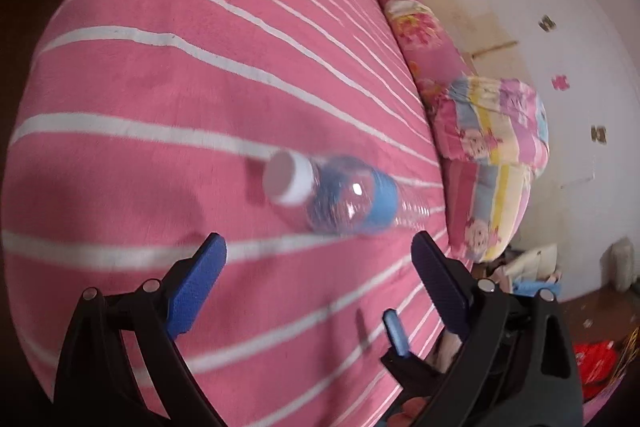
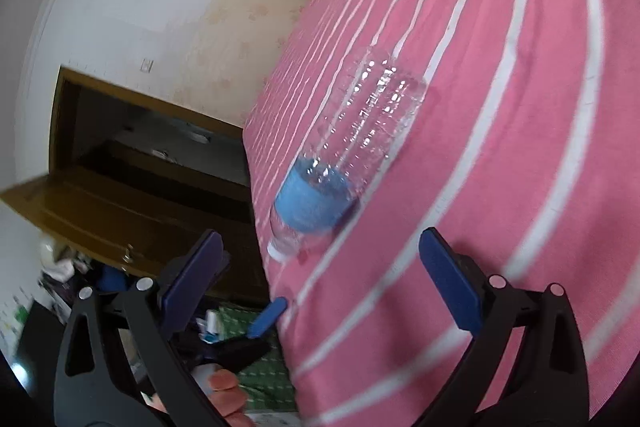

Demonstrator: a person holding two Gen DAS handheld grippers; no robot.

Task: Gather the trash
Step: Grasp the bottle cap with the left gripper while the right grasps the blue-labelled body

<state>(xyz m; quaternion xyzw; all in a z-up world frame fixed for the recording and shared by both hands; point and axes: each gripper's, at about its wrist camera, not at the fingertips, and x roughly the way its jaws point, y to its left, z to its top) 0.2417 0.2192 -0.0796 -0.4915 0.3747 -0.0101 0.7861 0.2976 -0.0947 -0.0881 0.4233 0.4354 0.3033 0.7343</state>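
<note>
An empty clear plastic bottle [image 1: 344, 197] with a blue label and white cap lies on its side on a pink bed cover with white stripes [image 1: 168, 99]. In the left wrist view its cap points toward me, just beyond my left gripper [image 1: 318, 249], which is open with nothing between its blue pads. In the right wrist view the same bottle [image 2: 348, 163] lies near the bed's left edge, cap end nearest. My right gripper [image 2: 320, 247] is open just short of the cap. The other gripper's blue tip [image 2: 268, 317] shows low between its fingers.
Flowered pillows and a folded quilt [image 1: 488, 131] lie along the wall side of the bed. A brown wooden door [image 2: 120, 203] stands open beside the bed [image 2: 500, 107]. Clutter lies on the floor [image 2: 224, 331] below the bed edge, and a red bag [image 1: 596, 367] lies at the far right.
</note>
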